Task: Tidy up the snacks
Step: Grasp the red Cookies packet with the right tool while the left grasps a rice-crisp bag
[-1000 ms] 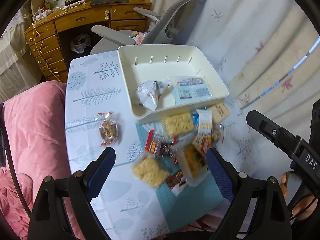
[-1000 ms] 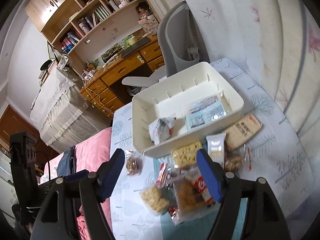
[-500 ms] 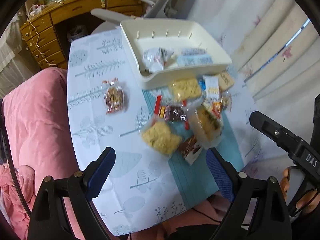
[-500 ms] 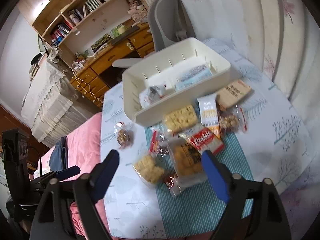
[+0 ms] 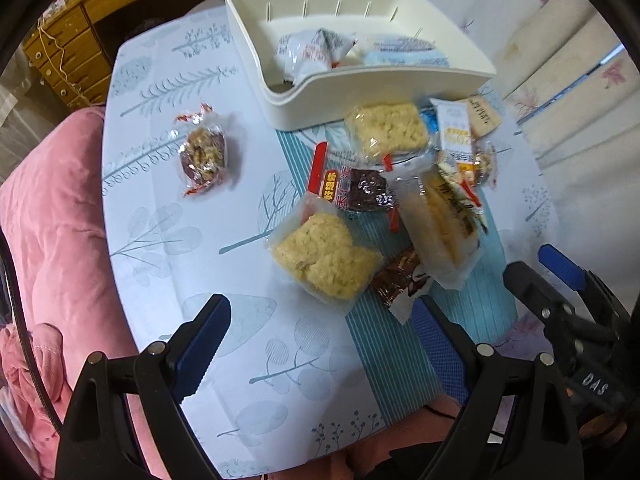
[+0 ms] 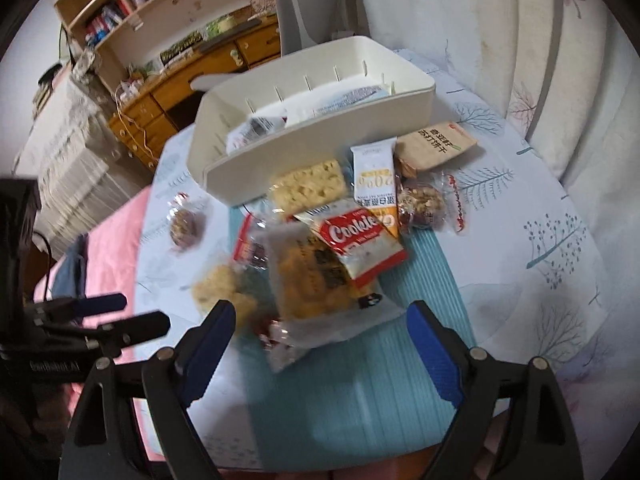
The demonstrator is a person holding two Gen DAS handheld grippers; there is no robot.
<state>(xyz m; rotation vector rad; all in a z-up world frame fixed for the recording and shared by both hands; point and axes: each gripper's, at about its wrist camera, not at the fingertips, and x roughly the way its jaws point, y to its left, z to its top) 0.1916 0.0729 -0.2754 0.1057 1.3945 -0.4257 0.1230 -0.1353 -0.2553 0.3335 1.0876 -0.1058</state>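
Observation:
A cream tray at the table's far side holds two wrapped snacks. In front of it several snack packs lie heaped on a teal mat: a yellow rice crisp pack, a cake in clear wrap, a red Cookie pack. A nut candy lies alone to the left. My left gripper hangs open just short of the rice crisp pack, holding nothing. My right gripper is open over the mat's near part, the cake pack's end between its tips, untouched.
A pink blanket borders the table on the left. A wooden desk, bookshelves and a grey office chair stand beyond the tray. Pale floral curtains hang to the right. The tablecloth's left half carries only the nut candy.
Both grippers have dropped closer to the table and tipped further down, so the snack heap looks larger and nearer. The right jaws have spread a little wider. No snack has moved.

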